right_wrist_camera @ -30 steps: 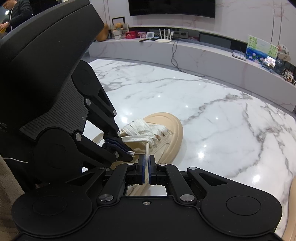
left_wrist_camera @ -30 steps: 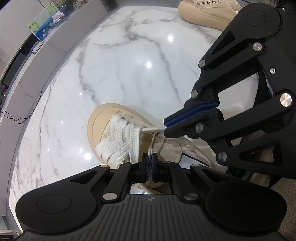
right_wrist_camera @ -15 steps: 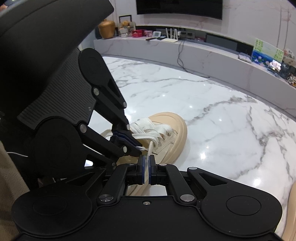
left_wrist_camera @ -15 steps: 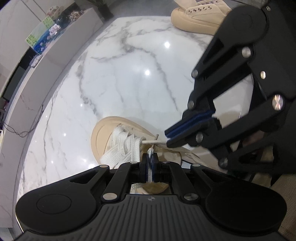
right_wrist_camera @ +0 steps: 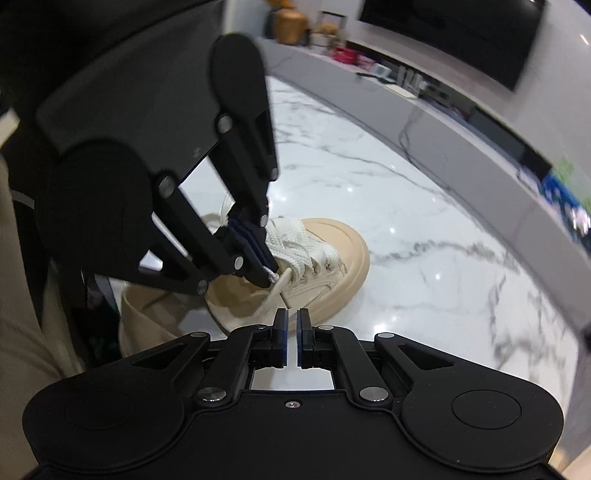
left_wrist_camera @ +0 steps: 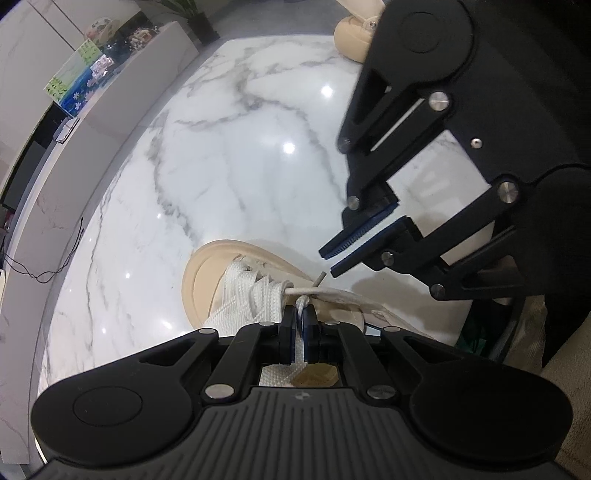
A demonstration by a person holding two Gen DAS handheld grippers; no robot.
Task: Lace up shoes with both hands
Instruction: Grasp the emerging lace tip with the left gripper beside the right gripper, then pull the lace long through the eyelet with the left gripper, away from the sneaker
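Note:
A beige shoe (left_wrist_camera: 207, 280) (right_wrist_camera: 332, 266) with wide white laces (left_wrist_camera: 255, 295) (right_wrist_camera: 295, 243) lies on the white marble table (left_wrist_camera: 229, 177). My left gripper (left_wrist_camera: 300, 314) is shut on a white lace just above the shoe's tongue; it also shows in the right wrist view (right_wrist_camera: 267, 275). A lace end with a stiff tip (left_wrist_camera: 319, 279) (right_wrist_camera: 286, 301) sticks out free. My right gripper (right_wrist_camera: 291, 321) is slightly open and empty, just off that tip; in the left wrist view (left_wrist_camera: 327, 264) its jaws stand apart beside the tip.
A second beige shoe (left_wrist_camera: 354, 33) sits at the table's far edge. A low white counter (left_wrist_camera: 122, 85) with a colourful box (left_wrist_camera: 74, 88) runs along the left. A dark screen (right_wrist_camera: 461, 33) hangs on the far wall. Beige clothing (right_wrist_camera: 22, 332) is close by.
My right gripper has opened and let go of the lace end, then pulled back a little. The left gripper keeps its hold and both views have shifted nearer the shoe.

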